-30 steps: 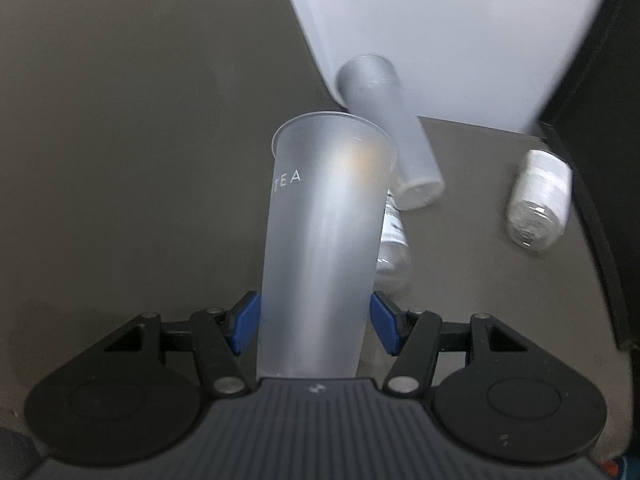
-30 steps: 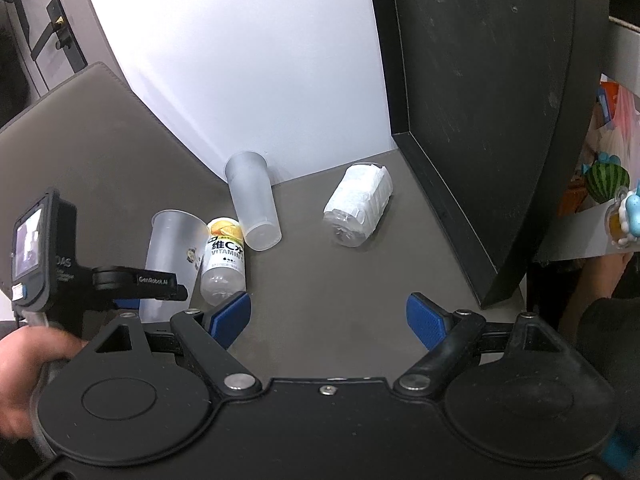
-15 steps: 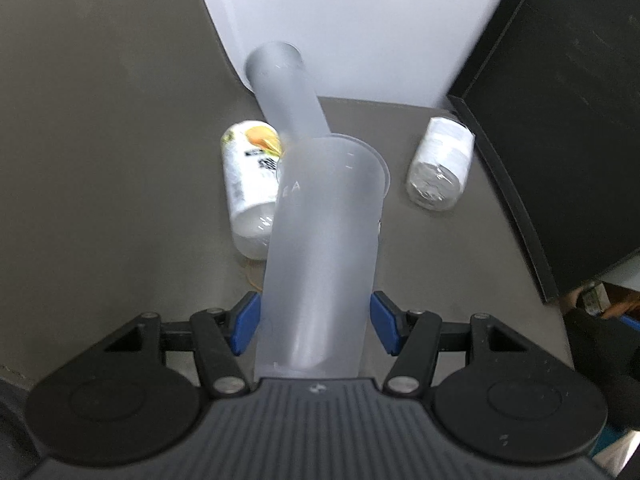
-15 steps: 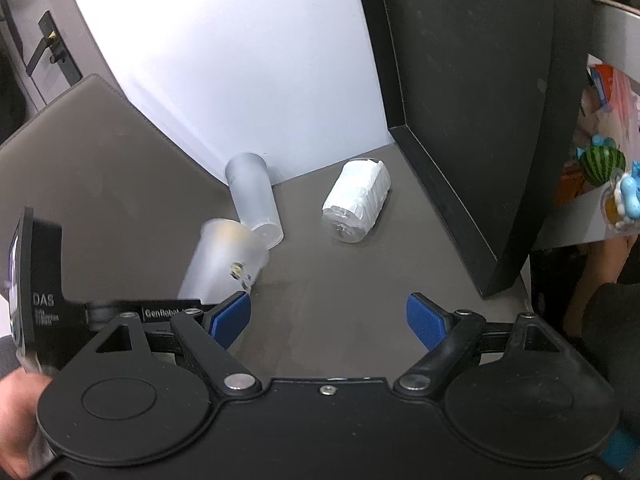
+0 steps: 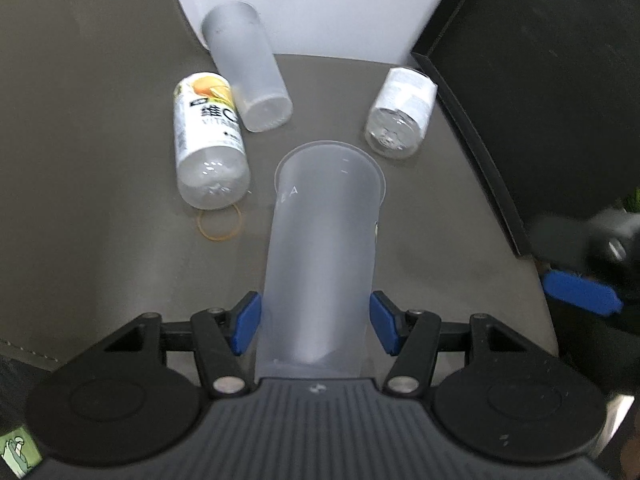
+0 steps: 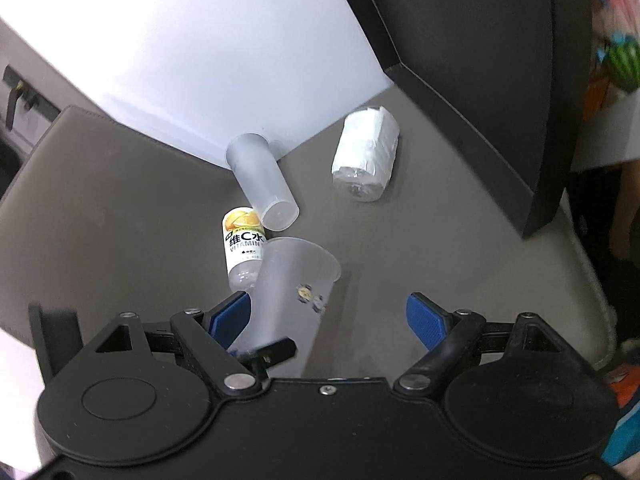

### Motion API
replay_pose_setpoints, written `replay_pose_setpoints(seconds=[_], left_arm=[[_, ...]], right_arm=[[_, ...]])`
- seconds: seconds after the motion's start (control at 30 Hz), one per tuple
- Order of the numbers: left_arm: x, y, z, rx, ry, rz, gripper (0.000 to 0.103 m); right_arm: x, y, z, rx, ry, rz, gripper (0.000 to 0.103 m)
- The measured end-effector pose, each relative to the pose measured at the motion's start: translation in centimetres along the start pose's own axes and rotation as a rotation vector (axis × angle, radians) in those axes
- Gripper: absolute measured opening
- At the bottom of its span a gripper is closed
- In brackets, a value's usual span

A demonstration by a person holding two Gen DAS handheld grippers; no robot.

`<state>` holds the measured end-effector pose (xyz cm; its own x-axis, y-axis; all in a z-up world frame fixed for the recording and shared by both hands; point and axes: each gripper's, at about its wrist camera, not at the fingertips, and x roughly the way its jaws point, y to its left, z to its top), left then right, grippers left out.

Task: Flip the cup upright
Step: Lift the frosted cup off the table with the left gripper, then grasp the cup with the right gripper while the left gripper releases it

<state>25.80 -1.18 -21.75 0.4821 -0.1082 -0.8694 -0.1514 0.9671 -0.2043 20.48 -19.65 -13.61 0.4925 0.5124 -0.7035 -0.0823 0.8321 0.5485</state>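
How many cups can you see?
2. One frosted cup is gripped in the left gripper; the other cup lies on its side by the white wall, beside the vitamin bottle. None look hidden.

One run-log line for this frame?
left: shut on cup, tilted above table | right: open, idle | second cup: lying down

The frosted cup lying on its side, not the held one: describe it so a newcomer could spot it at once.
Start at the white wall panel behind the grey table. The lying cup has one end at the panel's foot, beside the yellow-labelled vitamin bottle. Unlike both bottles it is plain frosted plastic without a label, and no tool holds it.
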Motion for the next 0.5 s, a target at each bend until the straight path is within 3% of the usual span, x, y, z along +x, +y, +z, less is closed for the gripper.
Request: replay_pose_setpoints(seconds=[0.33, 0.5], left_arm=[[-1.8, -0.9, -2.7, 0.061, 0.046, -0.090, 0.058], [-2.1, -0.7, -3.5, 0.043, 0.097, -0.139, 0.058]], right_arm=[[2.3, -0.7, 0.5, 0.077, 0.081, 0.026, 0.086], [4.4, -1.4, 0.3, 0.109, 0.154, 0.011, 0.089]])
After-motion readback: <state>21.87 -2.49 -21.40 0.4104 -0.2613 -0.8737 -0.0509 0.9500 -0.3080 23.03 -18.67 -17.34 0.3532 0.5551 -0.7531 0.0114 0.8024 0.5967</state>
